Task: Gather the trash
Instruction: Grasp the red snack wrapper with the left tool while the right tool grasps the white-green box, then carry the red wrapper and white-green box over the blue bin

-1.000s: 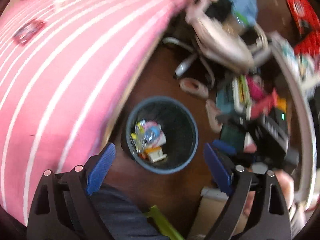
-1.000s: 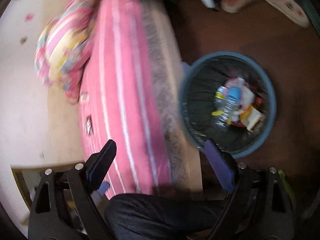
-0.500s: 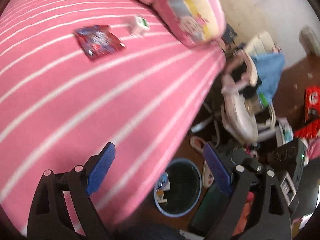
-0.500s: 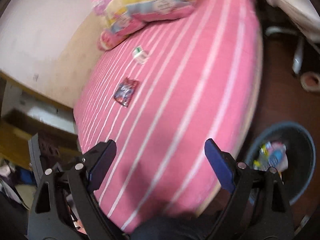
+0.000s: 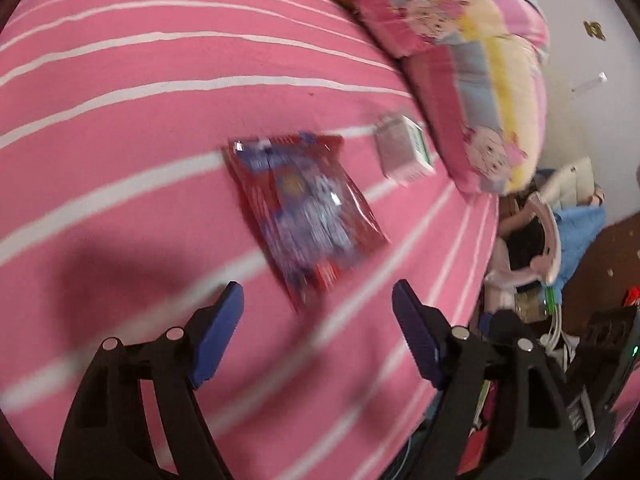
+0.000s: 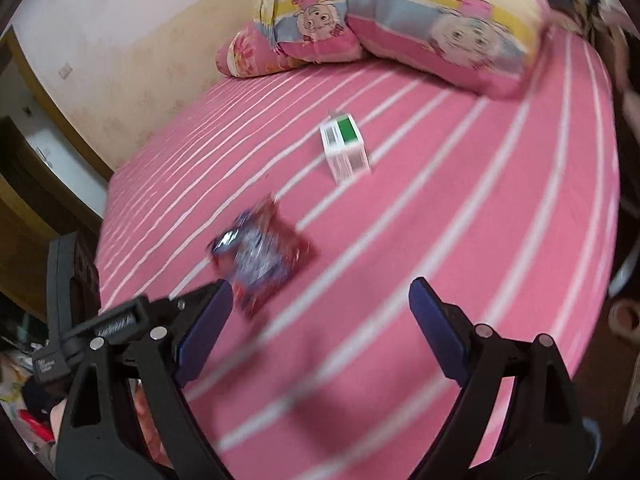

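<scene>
Our left gripper point(image 5: 318, 304) and right gripper point(image 6: 320, 300) both spread wide, empty, over the pink white-striped bed point(image 5: 120, 120), motion-blurred crinkly red-and-blue snack wrapper point(image 5: 306, 214) mid-bed, print unreadable, small white-and-green cardboard box point(image 6: 345, 151) nearer the pillow edge.

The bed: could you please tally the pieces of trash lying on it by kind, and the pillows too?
Snack wrappers: 1, the red and blue snack wrapper
Small boxes: 1, the white and green box
Pillows: 3, the large cartoon pillow, the middle cartoon pillow, the small pink pillow
Total: 5, all on the pink striped bed.
</scene>
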Demonstrator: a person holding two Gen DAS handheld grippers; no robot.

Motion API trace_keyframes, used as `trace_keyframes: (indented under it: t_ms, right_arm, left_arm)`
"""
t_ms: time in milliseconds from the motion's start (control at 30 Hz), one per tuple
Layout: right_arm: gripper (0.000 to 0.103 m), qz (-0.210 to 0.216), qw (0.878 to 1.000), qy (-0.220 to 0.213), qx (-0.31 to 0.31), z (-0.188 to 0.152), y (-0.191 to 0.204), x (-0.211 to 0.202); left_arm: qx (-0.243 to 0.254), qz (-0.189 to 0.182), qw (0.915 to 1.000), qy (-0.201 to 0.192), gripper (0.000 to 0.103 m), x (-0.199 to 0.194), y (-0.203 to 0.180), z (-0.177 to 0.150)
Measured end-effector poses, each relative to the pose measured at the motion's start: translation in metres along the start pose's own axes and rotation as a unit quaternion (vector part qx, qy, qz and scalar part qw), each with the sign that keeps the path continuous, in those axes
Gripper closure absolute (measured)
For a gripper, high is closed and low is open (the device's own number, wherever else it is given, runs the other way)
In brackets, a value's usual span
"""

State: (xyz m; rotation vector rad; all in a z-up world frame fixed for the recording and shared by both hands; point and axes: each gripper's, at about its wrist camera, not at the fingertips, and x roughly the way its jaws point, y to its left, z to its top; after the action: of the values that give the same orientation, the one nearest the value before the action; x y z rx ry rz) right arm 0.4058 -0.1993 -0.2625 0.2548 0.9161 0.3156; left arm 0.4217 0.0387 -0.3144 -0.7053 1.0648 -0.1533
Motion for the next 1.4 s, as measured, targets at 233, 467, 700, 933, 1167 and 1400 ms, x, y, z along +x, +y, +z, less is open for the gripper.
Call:
trace_keyframes:
  t_ms: [233, 467, 700, 933, 1167, 1400]
  right_arm:
    - [0.014, -0.048, 0.998, -0.004, -0.037, 0.070, 0.005, 0.076]
    - [0.055, -0.091, 0.993, 0.043, -0.063, 0.107, 0.001, 0.147]
    - [0.060, -0.060, 0.997, 0.043, -0.030, 0.075, -0.009, 0.118]
    - [0.060, -0.006, 0.999, 0.026, 0.019, 0.022, -0.001, 0.030]
    - [0.060, 0.025, 0.999, 0.001, 0.026, -0.019, 0.013, -0.071]
    - [0.060, 0.038, 0.998, -0.027, 0.038, -0.063, 0.006, -0.169]
  left_arm:
    - [0.005, -0.020, 0.9997, -0.015, 0.031, 0.034, 0.000, 0.039]
    - [0.045, 0.003, 0.9982, -0.039, 0.074, 0.058, -0.009, 0.055]
    - [0.032, -0.020, 0.9982, -0.046, 0.093, 0.042, 0.004, 0.040]
    - [0.023, -0.036, 0.9979, -0.049, 0.095, -0.014, -0.011, -0.001]
    - [0.046, -0.050, 0.9955, -0.066, 0.095, -0.087, -0.055, -0.049]
    - [0.089, -0.069, 0.9913, -0.068, 0.095, -0.142, -0.111, -0.112]
